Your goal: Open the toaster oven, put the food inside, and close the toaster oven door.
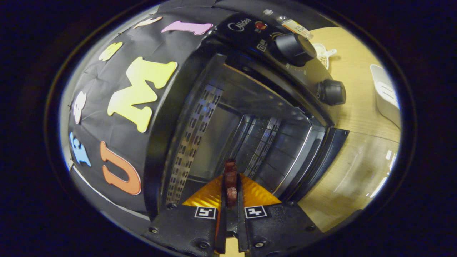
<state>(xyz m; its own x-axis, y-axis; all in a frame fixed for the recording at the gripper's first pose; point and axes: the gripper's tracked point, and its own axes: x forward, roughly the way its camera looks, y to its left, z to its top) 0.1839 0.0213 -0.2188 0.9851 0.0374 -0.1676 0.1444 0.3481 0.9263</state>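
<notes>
Dark metal walls of the toaster oven (228, 117) take up most of the gripper view, and the whole scene sits rolled to one side, so the gripper (231, 200) is held tilted, its fingers aimed straight into the oven's open cavity. Both fingers are drawn close and clamp a thin reddish-brown piece of food (230, 178) between them; each finger presses a flat side of it. Food stands edge-on, long axis running along the fingers, its far end poking past the tips toward the oven's back wall. It sits at the mouth of the oven, just ahead of the opening, not resting on anything I can see. Perforated side rails (194, 142) line the cavity on either side of the food. Oven door (321, 157) hangs open off the cavity's edge, toward the wooden table (357, 171). Two black knobs, a large one (294, 48) and a smaller one (332, 92), sit on the oven's control panel beside the cavity. Beyond the knobs, on the table, a white container (387, 94) and a small white scoop (323, 55).
</notes>
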